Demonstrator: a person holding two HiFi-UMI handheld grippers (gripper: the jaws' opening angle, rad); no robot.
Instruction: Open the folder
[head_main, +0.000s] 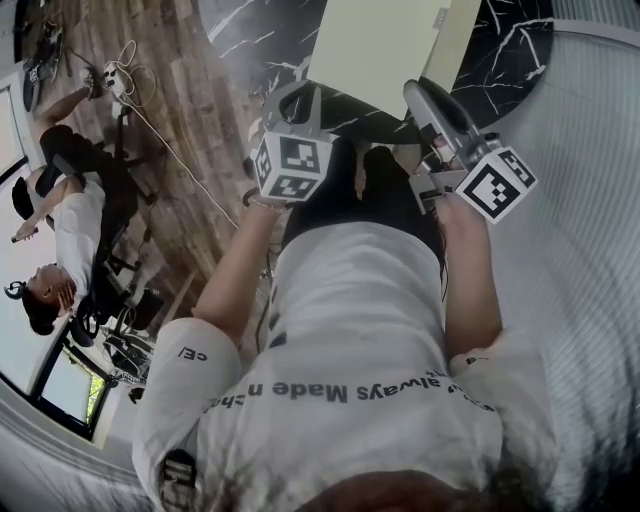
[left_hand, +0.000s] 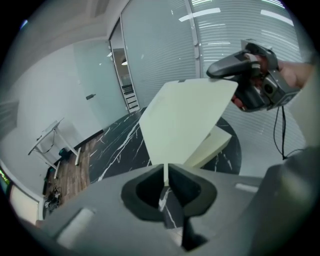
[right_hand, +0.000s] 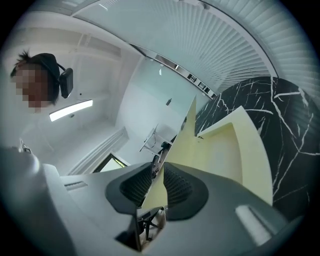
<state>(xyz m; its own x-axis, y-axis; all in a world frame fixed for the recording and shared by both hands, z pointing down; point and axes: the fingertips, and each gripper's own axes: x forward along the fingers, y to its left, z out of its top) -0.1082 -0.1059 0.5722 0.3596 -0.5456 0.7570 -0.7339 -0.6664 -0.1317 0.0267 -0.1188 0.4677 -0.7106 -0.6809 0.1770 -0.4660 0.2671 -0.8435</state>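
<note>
1. Biggest thing in the head view is the wood-plank floor (head_main: 190, 110) on the left. Another person (head_main: 70, 225) is over there, well apart from everything else.
2. Next is the round black marble table (head_main: 505, 45) with white veins. A slatted white wall curves round behind it.
3. The pale yellow folder (head_main: 385, 45) is on that table, right in front of the person holding the tools, and it's partly open. The cover (left_hand: 187, 117) is tilted up at an angle, while the bottom half (left_hand: 214, 144) lies flat on the marble. The right gripper view looks straight into the V between the two.
4. Left tool (left_hand: 165, 177): the jaws are squeezed together on the thin lower edge of the lifted cover. You can see the sheet running down into the gap between the pads, and the tool is angled downward.
5. Right tool (right_hand: 159, 182): this one is clamped on the cover too. The ribbed pads sit on either side of the sheet, up at its high corner, and the tool points roughly level. In the left gripper view it sits at the cover's top right corner.
</note>
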